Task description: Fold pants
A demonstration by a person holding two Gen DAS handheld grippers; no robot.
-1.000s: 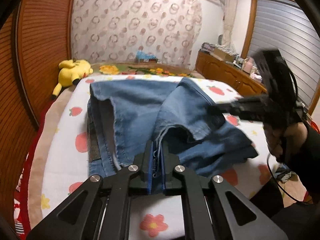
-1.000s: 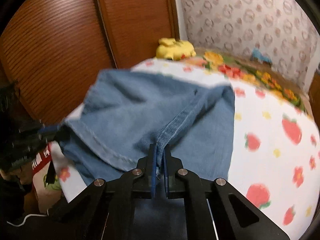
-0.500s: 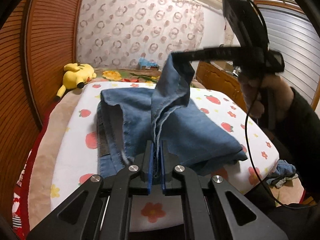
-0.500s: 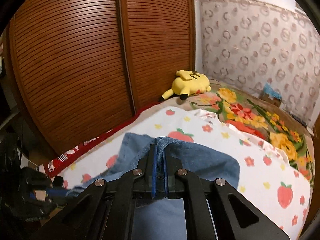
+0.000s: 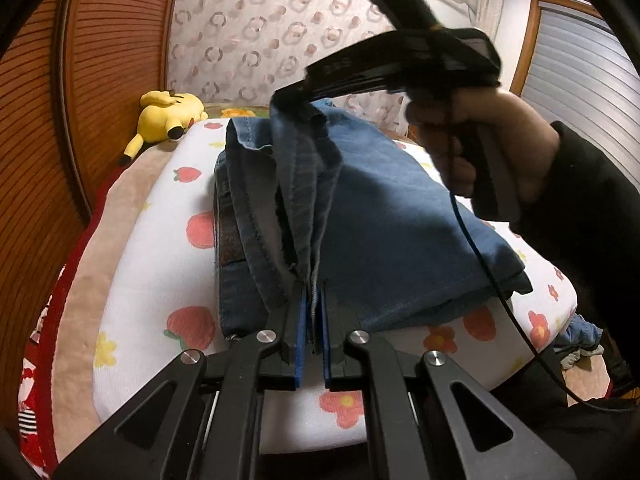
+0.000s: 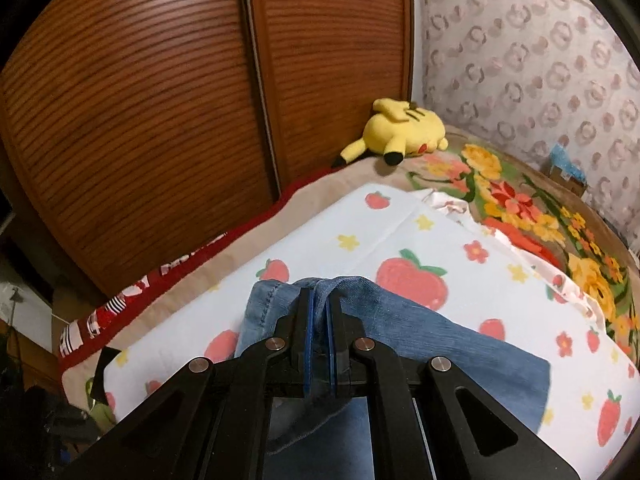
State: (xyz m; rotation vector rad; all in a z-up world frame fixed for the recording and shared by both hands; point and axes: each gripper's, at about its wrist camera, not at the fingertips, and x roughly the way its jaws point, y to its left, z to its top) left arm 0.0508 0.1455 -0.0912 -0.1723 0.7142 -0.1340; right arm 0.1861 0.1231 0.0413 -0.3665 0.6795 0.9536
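Blue denim pants [image 5: 384, 216] lie folded on a white strawberry-print blanket [image 5: 160, 248]. My left gripper [image 5: 313, 300] is shut on the near hem edge, low by the blanket. My right gripper [image 5: 298, 110], in a person's hand [image 5: 464, 140], is shut on the other end of that hem and holds it up over the far part of the pants. In the right wrist view the right gripper [image 6: 319, 304] pinches a fold of denim [image 6: 360, 300], and the cloth hangs below it over the blanket [image 6: 360, 240].
A yellow plush toy [image 5: 168, 114] lies at the bed's far left by the brown slatted wardrobe doors [image 6: 160, 100]. A floral cover [image 6: 540, 216] lies beyond the blanket. A patterned curtain [image 5: 260, 40] hangs behind. Clothes [image 5: 576, 340] lie on the floor at right.
The right gripper has carried its end of the hem from the right side up and across to the far left of the pants. The left gripper has stayed shut and sunk slightly.
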